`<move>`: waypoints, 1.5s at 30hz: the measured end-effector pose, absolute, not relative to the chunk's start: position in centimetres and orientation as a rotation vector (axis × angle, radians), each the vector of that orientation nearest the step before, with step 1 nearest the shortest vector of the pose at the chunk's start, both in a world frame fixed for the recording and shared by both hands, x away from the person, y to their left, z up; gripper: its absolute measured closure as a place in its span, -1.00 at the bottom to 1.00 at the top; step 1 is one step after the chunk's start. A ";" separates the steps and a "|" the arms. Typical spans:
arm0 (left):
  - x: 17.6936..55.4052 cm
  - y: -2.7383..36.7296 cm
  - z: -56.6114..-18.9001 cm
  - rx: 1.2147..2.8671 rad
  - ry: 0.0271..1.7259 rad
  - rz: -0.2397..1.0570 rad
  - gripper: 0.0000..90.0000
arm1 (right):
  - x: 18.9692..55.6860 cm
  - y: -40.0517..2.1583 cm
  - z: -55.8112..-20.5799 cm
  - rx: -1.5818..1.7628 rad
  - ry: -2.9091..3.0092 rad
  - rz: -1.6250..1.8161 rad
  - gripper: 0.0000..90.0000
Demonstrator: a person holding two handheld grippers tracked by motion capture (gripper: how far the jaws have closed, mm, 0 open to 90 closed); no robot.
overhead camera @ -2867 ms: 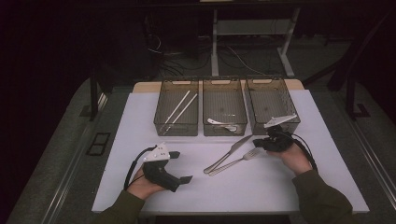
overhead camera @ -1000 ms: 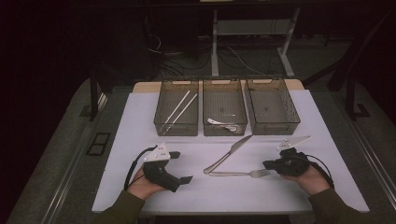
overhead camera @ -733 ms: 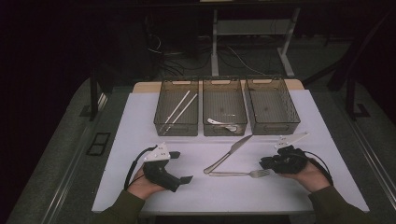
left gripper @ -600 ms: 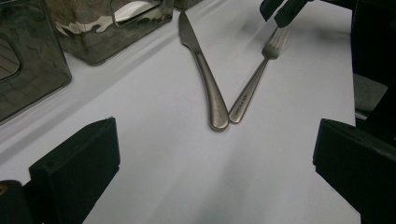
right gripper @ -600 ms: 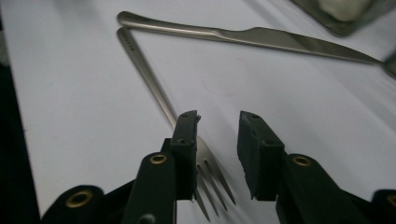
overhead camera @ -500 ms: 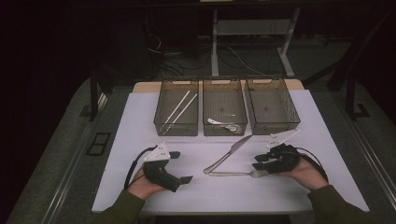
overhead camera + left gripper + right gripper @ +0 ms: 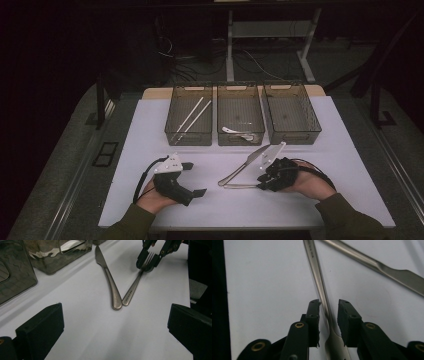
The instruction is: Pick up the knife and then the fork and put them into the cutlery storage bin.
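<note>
A steel fork [image 7: 239, 186] and a steel knife [image 7: 247, 164] lie on the white table top [image 7: 320, 145], their handle ends meeting in a V. My right gripper [image 7: 261, 179] is low at the fork's head end. In the right gripper view its jaws stand on either side of the fork's neck [image 7: 318, 277], open [image 7: 329, 307], with a narrow gap on the right side; the knife [image 7: 387, 266] runs past beyond. My left gripper [image 7: 194, 179] rests on the table, wide open [image 7: 116, 315] and holding nothing, facing the knife [image 7: 110, 285], the fork [image 7: 133, 287] and the right gripper [image 7: 147, 261].
Three clear grey bins stand in a row at the back: the left bin [image 7: 172, 112] holds two pale chopsticks [image 7: 192, 117], the middle bin [image 7: 220, 112] a white spoon [image 7: 239, 131], the right bin [image 7: 316, 120] shows nothing inside. The table's front edge runs just beyond my hands.
My right gripper came down from the right bin to the table, then slid left onto the fork's head end. The fork now lies more crosswise. The left gripper has stayed put.
</note>
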State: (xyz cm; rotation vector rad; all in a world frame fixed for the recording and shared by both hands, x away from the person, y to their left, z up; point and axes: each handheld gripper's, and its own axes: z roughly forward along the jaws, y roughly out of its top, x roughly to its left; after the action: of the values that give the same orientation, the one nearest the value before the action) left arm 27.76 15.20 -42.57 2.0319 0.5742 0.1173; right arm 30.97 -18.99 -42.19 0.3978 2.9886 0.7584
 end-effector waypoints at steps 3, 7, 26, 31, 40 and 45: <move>27.8 15.2 -42.6 2.031 0.574 0.117 -1.00 | 31.1 -18.5 -42.5 0.353 3.014 0.691 0.65; 27.7 15.2 -42.6 2.030 0.578 0.113 -1.00 | 31.3 -18.2 -42.6 0.322 3.021 0.652 0.70; 27.7 15.2 -42.6 2.031 0.575 0.114 -1.00 | 30.3 -16.9 -42.1 0.214 3.019 0.472 0.87; 27.8 15.2 -42.6 2.031 0.574 0.113 -1.00 | 30.1 -17.0 -42.0 0.237 3.019 0.455 0.88; 27.8 15.3 -42.5 2.043 0.567 0.116 -1.00 | 30.5 -18.4 -41.2 0.326 3.019 0.576 0.88; 27.8 15.3 -42.5 2.037 0.571 0.115 -1.00 | 30.7 -19.5 -40.8 0.365 2.998 0.647 0.88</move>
State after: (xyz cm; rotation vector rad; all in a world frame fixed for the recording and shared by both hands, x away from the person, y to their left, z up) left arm 27.75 15.26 -42.50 2.0366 0.5707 0.1150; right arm 30.74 -19.50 -40.83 0.3651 2.9977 0.6473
